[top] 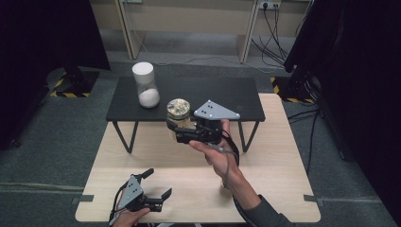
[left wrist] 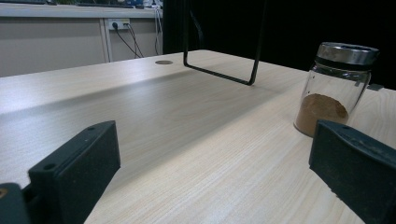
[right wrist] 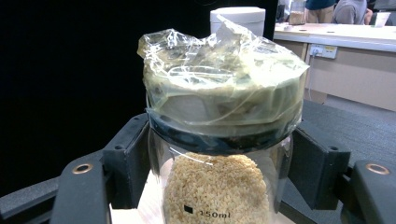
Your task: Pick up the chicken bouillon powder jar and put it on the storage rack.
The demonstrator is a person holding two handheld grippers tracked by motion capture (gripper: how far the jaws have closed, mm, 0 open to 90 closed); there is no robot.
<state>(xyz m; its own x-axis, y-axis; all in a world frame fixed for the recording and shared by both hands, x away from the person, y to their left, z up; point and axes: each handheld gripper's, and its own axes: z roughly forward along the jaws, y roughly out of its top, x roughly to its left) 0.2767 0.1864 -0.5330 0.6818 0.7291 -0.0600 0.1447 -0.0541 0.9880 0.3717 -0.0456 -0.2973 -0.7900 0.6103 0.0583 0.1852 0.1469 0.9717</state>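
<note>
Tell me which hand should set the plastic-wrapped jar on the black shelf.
Right. The right gripper is already shut on the jar of grains at the front edge of the black shelf. The left gripper is open, low near the table's front edge, far from it.

Grain jar point(top: 178, 113) between right gripper point(top: 182, 132) jaws, before shelf point(top: 236, 101); white-lidded jar point(top: 144, 85) on shelf.

Right gripper point(top: 178, 130) raised, fingers clamped; left gripper point(top: 158, 183) low, fingers apart.
</note>
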